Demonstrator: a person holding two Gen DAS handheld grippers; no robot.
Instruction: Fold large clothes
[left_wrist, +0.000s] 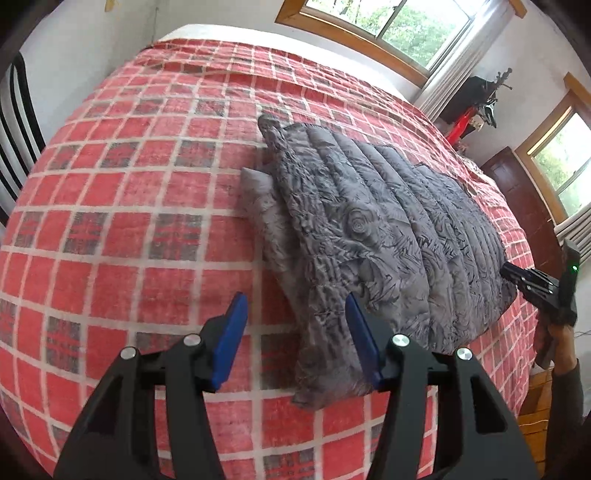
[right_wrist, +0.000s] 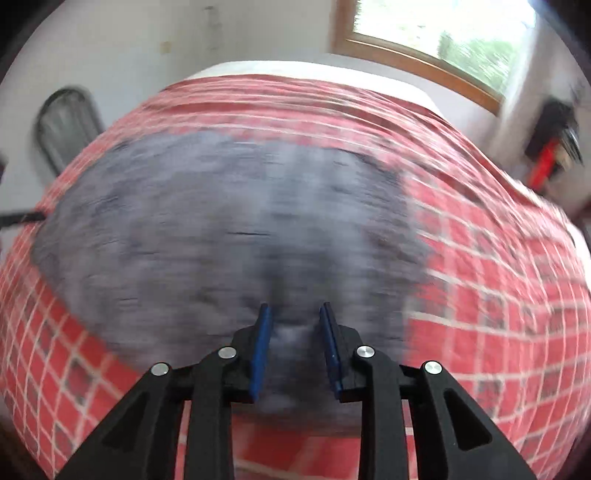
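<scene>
A grey quilted jacket (left_wrist: 388, 236) lies partly folded on a bed with a red checked cover (left_wrist: 122, 229). Its near sleeve end (left_wrist: 325, 369) reaches toward me. My left gripper (left_wrist: 295, 332) is open and empty, just above the cover, with its right finger beside the sleeve end. The right gripper shows in the left wrist view (left_wrist: 517, 275) at the jacket's right edge. In the blurred right wrist view the right gripper (right_wrist: 295, 332) stands open over the jacket's near edge (right_wrist: 229, 229), with grey cloth between the pads; I cannot tell if they touch it.
A dark chair (left_wrist: 14, 122) stands at the left of the bed. Windows (left_wrist: 388, 22) and a dark wooden door (left_wrist: 517, 184) are at the far right. A shelf with red and black items (left_wrist: 476, 107) hangs by the window.
</scene>
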